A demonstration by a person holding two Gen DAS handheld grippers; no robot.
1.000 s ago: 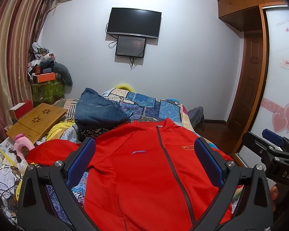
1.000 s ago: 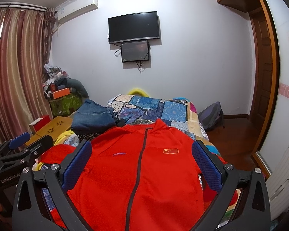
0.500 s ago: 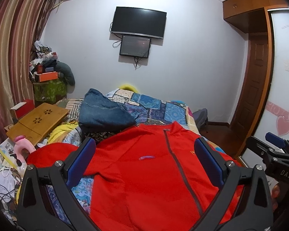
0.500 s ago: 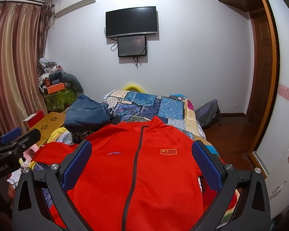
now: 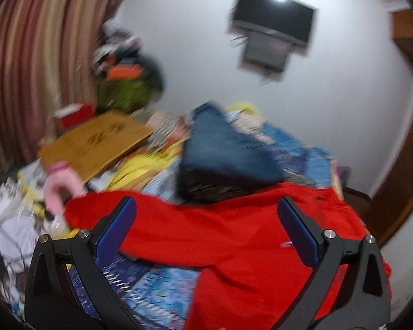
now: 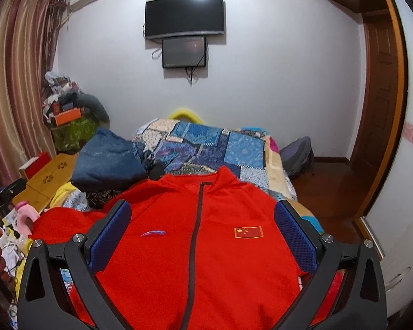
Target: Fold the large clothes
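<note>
A red zip jacket point(image 6: 206, 247) with a small flag patch lies front up and spread flat on the bed. Its left sleeve point(image 5: 118, 214) stretches out to the left. My left gripper point(image 5: 206, 236) is open and empty above that sleeve and shoulder; this view is blurred. My right gripper point(image 6: 203, 233) is open and empty above the jacket's chest, one blue pad point(image 6: 110, 236) on each side of the zip.
Folded blue jeans point(image 6: 110, 159) lie on the patchwork quilt point(image 6: 206, 148) behind the jacket. A wooden lap table point(image 6: 49, 178), a pink object point(image 5: 57, 187) and clutter stand at the left. A wooden door point(image 6: 377, 96) and wardrobe are at the right.
My left gripper has swung quickly left toward the jacket's left sleeve, blurring its view. My right gripper has shifted a little and stays open over the chest.
</note>
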